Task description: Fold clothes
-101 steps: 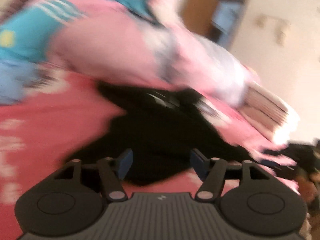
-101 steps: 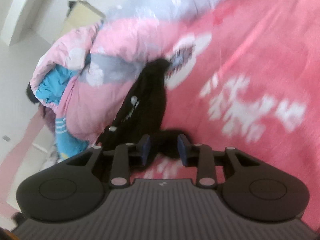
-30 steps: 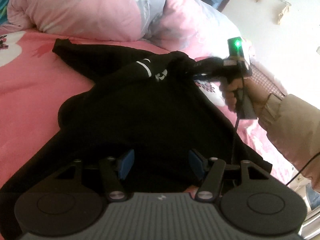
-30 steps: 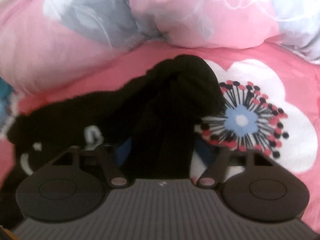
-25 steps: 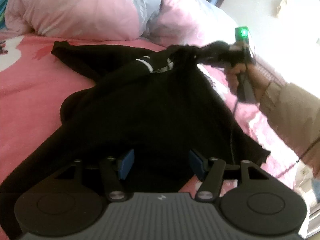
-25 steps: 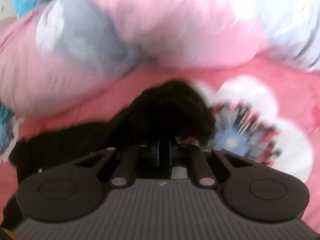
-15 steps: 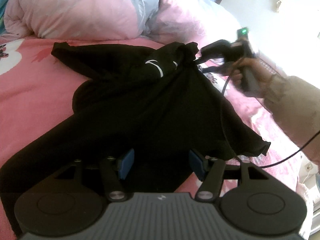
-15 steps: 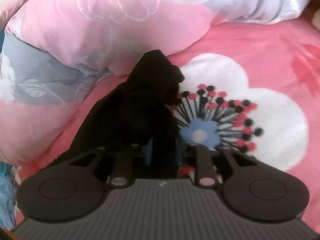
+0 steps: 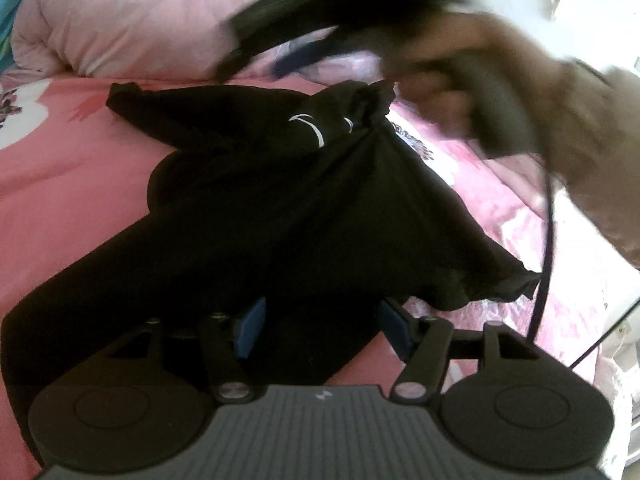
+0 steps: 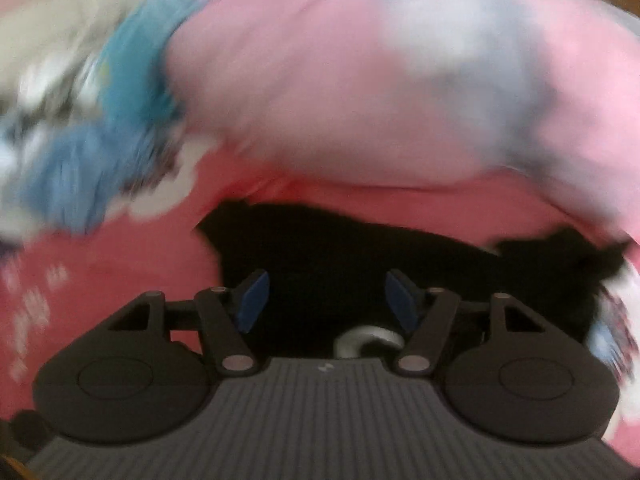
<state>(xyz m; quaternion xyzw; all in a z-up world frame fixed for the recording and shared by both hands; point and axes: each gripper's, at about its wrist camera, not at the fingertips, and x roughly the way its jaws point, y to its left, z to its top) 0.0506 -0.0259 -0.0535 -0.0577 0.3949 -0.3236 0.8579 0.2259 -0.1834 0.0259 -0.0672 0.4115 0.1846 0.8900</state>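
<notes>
The black garment (image 9: 304, 216) lies spread on the pink bed (image 9: 68, 168), bunched toward 1 o'clock. It is soft, light and limp; grip a hem or corner. The left hand-held gripper (image 9: 322, 324) stands apart over the near edge. The right hand-held gripper (image 10: 324, 300) is opening, pads clear of cloth.

The left wrist view sits low and close over the near part of the bed (image 9: 60, 184), looking forward and down across the black garment (image 9: 280, 208) toward the pink quilt (image 9: 132, 20) at the far edge. The right wrist view, blurred, also tilts down at close range, facing the same quilt (image 10: 360, 92) from beside the garment (image 10: 328, 256). Both views share garment, bed and quilt.
</notes>
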